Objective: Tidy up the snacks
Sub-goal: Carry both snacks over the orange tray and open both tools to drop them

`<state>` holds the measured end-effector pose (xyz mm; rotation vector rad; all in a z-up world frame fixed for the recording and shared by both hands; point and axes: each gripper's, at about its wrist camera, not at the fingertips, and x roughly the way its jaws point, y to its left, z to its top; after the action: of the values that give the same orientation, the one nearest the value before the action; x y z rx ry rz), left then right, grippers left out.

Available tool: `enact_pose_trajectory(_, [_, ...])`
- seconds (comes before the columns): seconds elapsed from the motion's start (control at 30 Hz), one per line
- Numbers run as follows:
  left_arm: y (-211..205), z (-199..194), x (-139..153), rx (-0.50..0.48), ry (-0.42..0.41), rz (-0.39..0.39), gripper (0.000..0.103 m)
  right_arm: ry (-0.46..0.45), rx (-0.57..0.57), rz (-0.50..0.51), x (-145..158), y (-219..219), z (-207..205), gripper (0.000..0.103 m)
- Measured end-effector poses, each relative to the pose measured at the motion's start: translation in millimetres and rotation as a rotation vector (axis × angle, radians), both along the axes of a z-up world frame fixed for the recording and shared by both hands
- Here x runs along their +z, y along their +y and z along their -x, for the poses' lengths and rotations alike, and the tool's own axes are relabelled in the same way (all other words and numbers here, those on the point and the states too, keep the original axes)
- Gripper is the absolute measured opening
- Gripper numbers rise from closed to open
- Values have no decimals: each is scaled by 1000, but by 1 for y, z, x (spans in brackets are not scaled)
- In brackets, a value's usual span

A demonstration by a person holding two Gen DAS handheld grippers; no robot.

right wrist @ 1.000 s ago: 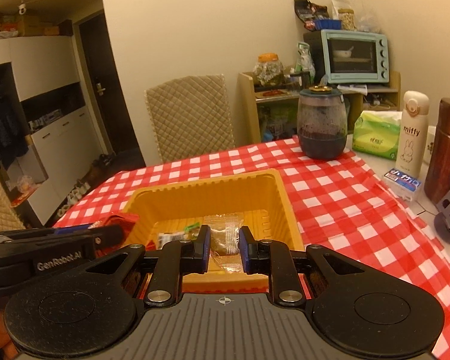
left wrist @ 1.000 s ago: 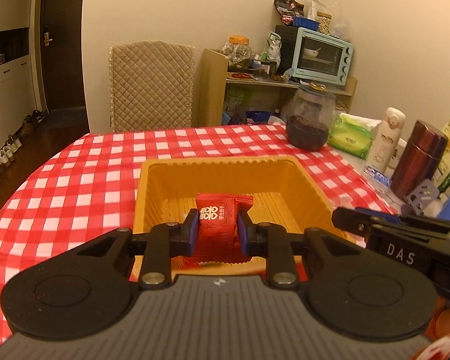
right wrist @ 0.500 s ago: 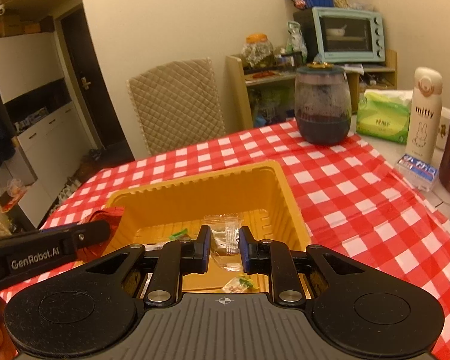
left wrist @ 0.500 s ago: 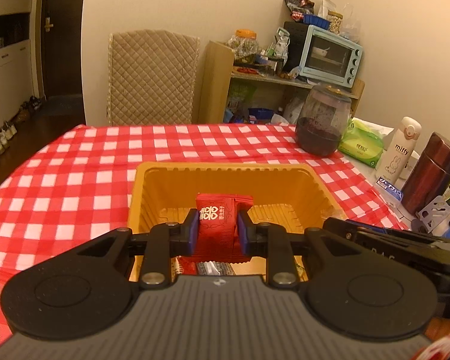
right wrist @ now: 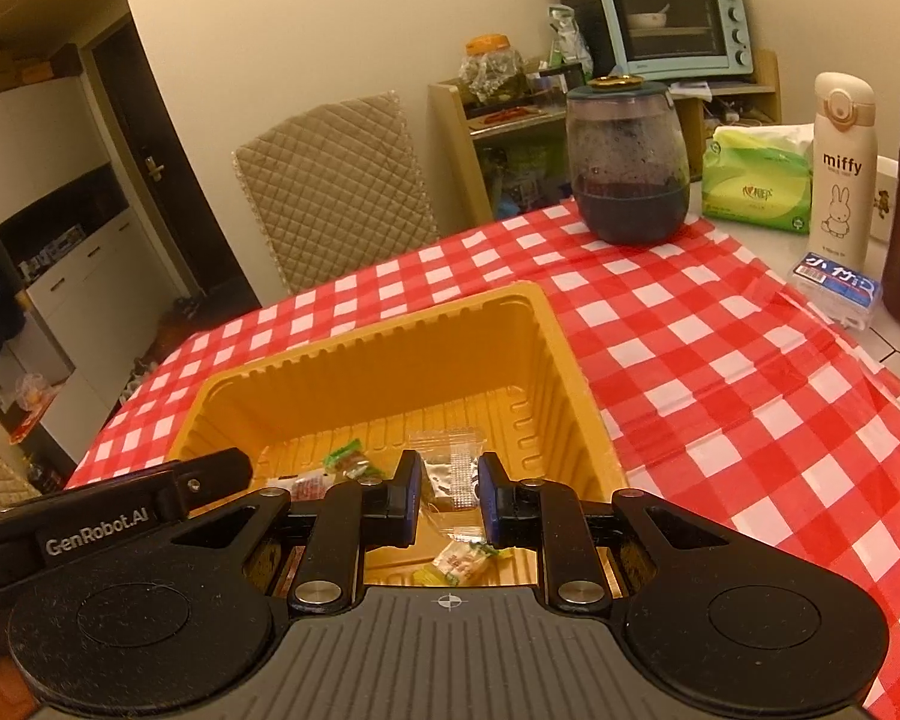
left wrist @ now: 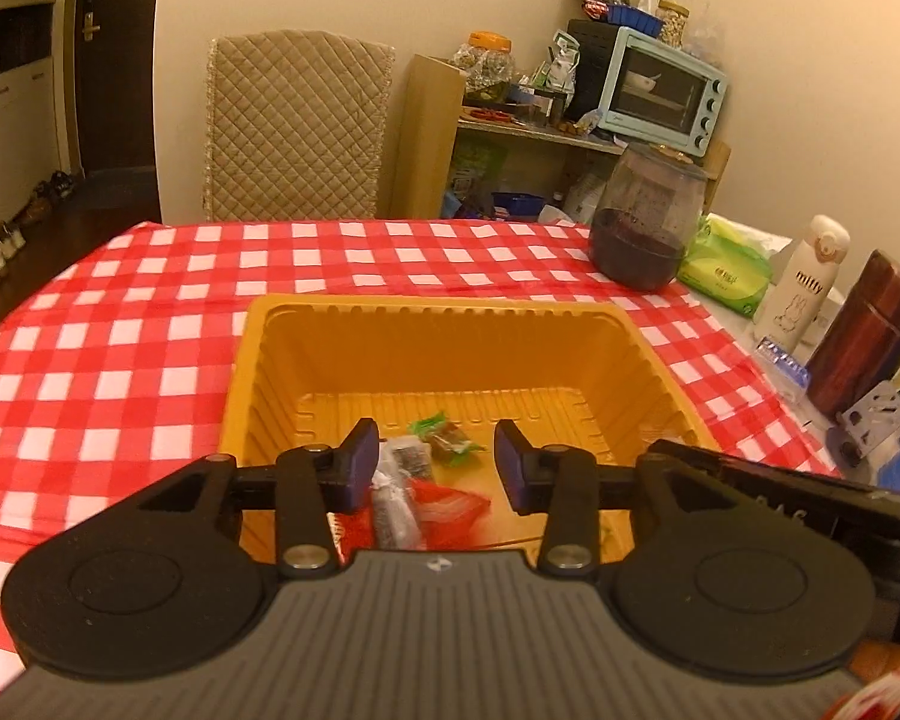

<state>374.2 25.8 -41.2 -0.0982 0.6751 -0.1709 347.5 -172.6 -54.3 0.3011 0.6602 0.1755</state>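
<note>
Left gripper (left wrist: 437, 461) gapes empty above the red packet (left wrist: 450, 510) — right gripper (right wrist: 448, 498) pinches a clear packet (right wrist: 450, 474).

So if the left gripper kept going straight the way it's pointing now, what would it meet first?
Probably the green-wrapped snack on the floor of the yellow tray; the open left gripper aims into it, though depth is unclear.

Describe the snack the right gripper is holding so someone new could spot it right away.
Find the yellow tray on the red checked tablecloth. Above it, the right gripper pinches a clear packet. Unlike the green-and-red candies below, it is see-through with brownish contents.
</note>
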Motion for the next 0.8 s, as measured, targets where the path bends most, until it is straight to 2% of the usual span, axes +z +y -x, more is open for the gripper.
enact_pose_trajectory(0.3, [17, 4, 1, 49, 2, -1, 39, -7, 5, -30, 2, 0, 0, 20])
enact_pose_trajectory(0.7, [20, 6, 1, 51, 4, -18, 45, -33, 10, -48, 1, 4, 1, 21])
enact_pose_trajectory(0.73, [20, 6, 0, 53, 6, -17, 47, -41, 9, -65, 0, 2, 1, 22])
enact_pose_trajectory(0.8, [21, 6, 0, 53, 7, -18, 50, -36, -5, -90, 0, -2, 0, 31])
